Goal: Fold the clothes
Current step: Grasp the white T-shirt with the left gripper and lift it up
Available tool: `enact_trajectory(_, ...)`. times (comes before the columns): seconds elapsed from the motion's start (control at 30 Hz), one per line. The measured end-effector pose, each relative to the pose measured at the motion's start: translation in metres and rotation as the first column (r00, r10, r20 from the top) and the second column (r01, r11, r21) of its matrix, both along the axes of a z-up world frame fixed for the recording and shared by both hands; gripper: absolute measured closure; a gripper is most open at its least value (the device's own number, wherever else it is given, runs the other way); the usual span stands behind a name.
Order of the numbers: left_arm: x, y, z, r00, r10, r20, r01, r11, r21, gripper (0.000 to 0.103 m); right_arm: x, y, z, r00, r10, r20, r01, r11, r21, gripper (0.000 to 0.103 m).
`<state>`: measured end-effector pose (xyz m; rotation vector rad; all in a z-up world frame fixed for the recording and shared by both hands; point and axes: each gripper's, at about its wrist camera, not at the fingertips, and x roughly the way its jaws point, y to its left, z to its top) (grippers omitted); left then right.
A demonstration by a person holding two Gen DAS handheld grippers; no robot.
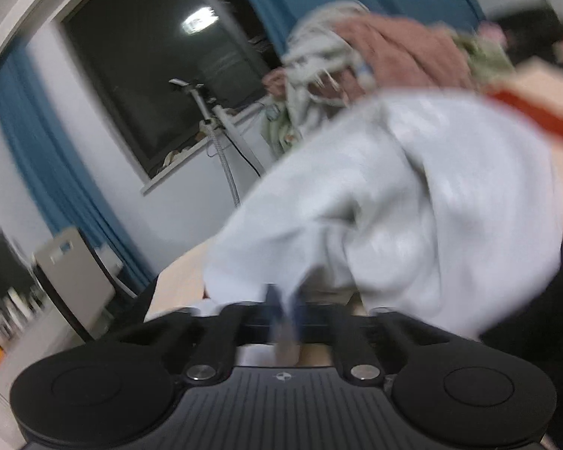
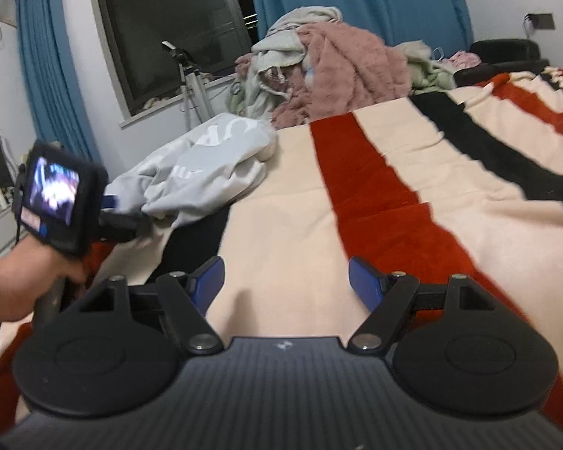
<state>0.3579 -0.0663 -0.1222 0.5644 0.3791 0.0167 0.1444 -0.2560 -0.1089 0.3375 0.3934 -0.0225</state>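
Observation:
A light grey garment lies crumpled on the striped bedspread, at the bed's left side in the right wrist view. My left gripper is shut, its blurred blue fingers pinched together on the garment's near edge. In the right wrist view the left gripper is held by a hand, with its tip at the garment's lower left corner. My right gripper hovers low over the cream part of the bedspread. It is open, with nothing between its blue fingers.
A heap of pink, white and pale green clothes sits at the bed's far end, below blue curtains. A tripod stands by the dark window at the left. A black chair is at the far right.

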Motion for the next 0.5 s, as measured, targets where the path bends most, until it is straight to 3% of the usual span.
enact_trajectory(0.1, -0.02, 0.003, 0.029, 0.998, -0.042, 0.041, 0.044, 0.997, -0.06, 0.102, -0.004, -0.001, 0.004, 0.999, -0.008, 0.033, 0.007, 1.0, 0.007, 0.027)
enact_trajectory(0.27, -0.094, 0.005, 0.087, 0.991, -0.12, 0.067, 0.13, 0.976, -0.177, 0.102, -0.023, -0.001, 0.022, 0.994, -0.011, 0.108, 0.013, 1.0, -0.011, 0.027)
enact_trajectory(0.5, -0.258, 0.016, 0.162, 0.971, -0.189, 0.143, 0.23, 0.9, -0.371, 0.102, -0.066, 0.005, 0.052, 0.974, 0.005, 0.228, 0.014, 0.997, -0.081, 0.026)
